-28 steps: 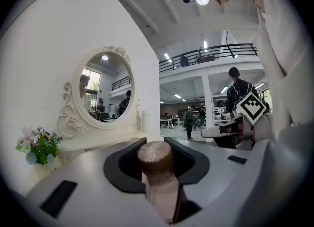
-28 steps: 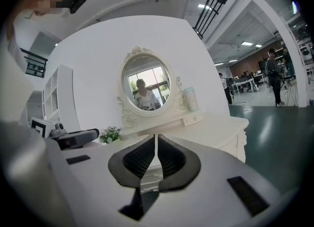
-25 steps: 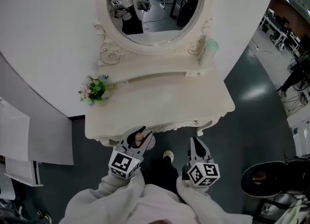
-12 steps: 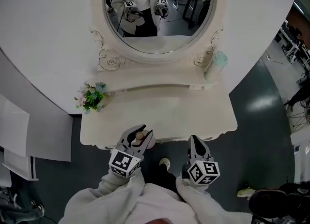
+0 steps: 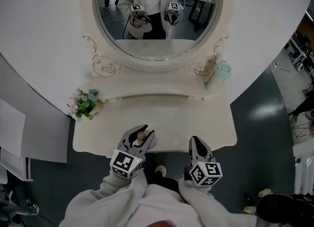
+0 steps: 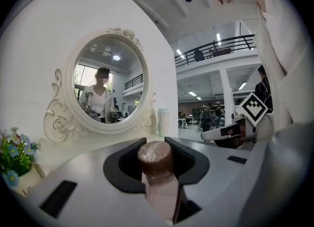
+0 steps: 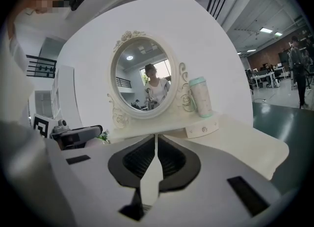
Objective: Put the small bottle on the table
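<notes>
surface: cream carved dressing table [image 5: 206,123]
room: white wall [image 5: 44,25], glossy dark grey floor [image 5: 265,108]
left gripper [image 5: 143,133]: clamped on small pale-pink bottle with brown cap [image 6: 156,162], over the table's front edge
right gripper [image 5: 196,141]: jaws together, empty

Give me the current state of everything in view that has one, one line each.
small bottle: upright, clamped in the left gripper's jaws, not yet set on the table.
left gripper: shut on the small bottle, over the table's near edge.
right gripper: jaws together, empty.
green tumbler: upright on the shelf right of the mirror.
flower pot: upright at the table's back left corner.
</notes>
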A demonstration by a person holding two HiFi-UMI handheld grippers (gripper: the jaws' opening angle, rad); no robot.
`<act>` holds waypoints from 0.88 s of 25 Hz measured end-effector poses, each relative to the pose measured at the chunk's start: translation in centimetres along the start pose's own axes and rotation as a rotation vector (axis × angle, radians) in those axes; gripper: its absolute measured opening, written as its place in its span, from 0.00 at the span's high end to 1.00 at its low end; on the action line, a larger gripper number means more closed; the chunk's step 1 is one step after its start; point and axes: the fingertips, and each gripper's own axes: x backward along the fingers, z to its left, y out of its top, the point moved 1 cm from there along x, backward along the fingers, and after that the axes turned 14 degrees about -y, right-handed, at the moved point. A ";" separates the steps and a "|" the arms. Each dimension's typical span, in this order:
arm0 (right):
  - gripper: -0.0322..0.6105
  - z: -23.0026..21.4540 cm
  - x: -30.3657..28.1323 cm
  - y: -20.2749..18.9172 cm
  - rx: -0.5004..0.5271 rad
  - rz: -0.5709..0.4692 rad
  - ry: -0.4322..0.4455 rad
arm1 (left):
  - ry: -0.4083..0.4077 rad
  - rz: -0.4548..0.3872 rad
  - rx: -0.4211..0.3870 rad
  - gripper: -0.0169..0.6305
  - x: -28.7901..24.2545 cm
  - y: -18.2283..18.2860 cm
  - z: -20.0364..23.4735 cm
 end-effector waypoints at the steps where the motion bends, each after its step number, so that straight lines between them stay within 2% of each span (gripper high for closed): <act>1: 0.89 -0.3 -0.5 0.2 0.004 0.002 0.005 | 0.002 -0.002 -0.001 0.78 -0.6 0.0 0.2; 9: 0.89 -2.3 -3.2 1.1 0.047 0.012 0.048 | 0.028 -0.038 -0.014 0.78 -3.9 0.6 0.6; 22: 0.89 -2.5 -1.8 -0.8 0.006 0.032 0.054 | 0.003 0.015 -0.021 0.78 -3.6 -0.3 -0.6</act>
